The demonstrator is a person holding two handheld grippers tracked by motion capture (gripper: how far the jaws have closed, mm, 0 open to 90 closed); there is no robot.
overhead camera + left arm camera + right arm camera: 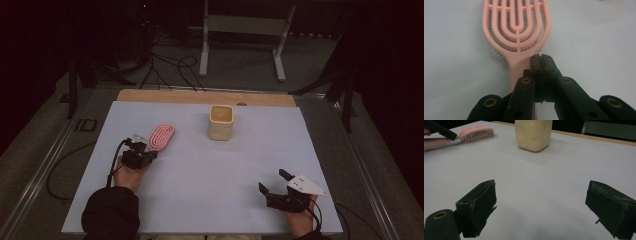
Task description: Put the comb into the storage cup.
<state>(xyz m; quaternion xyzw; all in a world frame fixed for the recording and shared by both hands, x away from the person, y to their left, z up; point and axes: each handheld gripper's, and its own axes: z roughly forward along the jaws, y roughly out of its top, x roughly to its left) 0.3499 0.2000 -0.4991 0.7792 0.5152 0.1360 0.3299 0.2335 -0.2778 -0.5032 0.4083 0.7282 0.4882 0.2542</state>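
hairbrush (516, 32): pink, vented, looped ribs, bristles down | left gripper (541, 60): closed beside handle | right gripper (544, 207): open, empty

I'm looking over a pale table (210, 200) standing on grey floor (240, 70); beyond it a white metal frame (245, 25) is sitting in near darkness, black cables (170, 67) trailing past.

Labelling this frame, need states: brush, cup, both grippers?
pink hairbrush: lying flat on the white table sheet, bristles down, handle between the left gripper's fingers
cream cup: upright, standing alone at the far middle, contents not clear
left gripper: shut on the brush handle
right gripper: open, nothing between its fingers, resting at the near right
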